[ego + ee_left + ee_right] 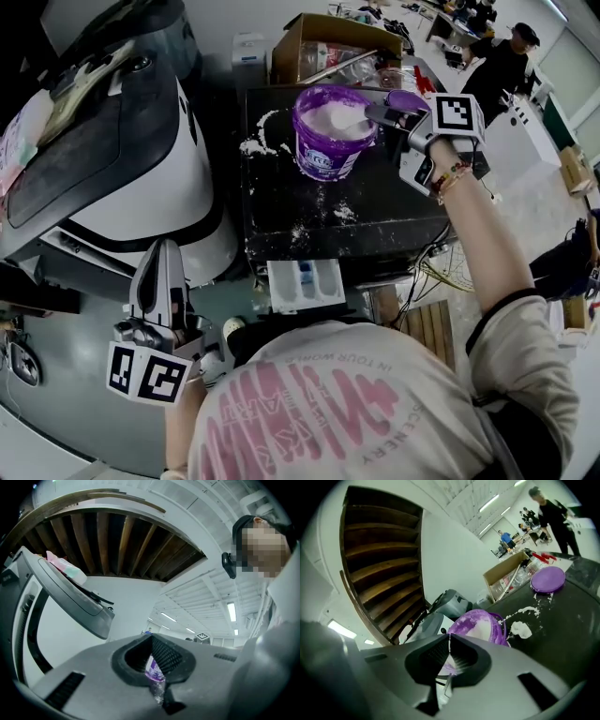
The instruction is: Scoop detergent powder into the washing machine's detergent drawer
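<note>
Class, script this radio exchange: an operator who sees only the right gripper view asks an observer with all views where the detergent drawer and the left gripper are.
Operator: My right gripper is shut on the scoop handle at the purple tub. Where next?
Observer: The detergent drawer stands pulled out under the black top's near edge, just in front of the person.
Operator: And the left gripper?
Observer: The left gripper hangs low at the person's left, beside the white machine, well clear of the tub.

Tub on table; box behind tub; washer left of table; drawer at table's near edge.
</note>
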Demonstrator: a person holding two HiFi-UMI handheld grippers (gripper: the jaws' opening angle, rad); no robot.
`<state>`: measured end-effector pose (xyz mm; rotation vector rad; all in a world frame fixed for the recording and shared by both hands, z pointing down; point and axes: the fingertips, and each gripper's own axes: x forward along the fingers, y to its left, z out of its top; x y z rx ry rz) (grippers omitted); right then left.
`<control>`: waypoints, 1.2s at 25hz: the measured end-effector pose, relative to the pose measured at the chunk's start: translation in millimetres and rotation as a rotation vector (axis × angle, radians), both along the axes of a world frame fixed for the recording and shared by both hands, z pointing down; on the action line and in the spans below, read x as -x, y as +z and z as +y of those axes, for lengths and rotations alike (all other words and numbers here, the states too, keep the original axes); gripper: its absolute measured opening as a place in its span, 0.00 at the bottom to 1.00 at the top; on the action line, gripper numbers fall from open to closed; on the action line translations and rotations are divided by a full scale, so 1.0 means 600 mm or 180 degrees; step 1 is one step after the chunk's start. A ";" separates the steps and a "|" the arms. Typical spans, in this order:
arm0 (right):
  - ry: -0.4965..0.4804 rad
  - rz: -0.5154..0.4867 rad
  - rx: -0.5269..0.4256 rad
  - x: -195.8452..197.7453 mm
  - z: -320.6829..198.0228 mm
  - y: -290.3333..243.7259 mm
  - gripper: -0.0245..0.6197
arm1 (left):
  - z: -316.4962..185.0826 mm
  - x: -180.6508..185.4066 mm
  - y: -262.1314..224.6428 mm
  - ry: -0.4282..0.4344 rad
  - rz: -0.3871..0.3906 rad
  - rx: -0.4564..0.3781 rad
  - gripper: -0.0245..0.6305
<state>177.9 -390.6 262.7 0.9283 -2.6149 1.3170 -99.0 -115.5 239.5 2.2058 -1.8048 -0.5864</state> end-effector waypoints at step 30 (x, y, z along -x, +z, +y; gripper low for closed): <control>0.0032 -0.1282 0.0510 0.090 0.257 -0.018 0.04 | -0.053 -0.035 0.007 0.0971 -0.0034 0.0214 0.04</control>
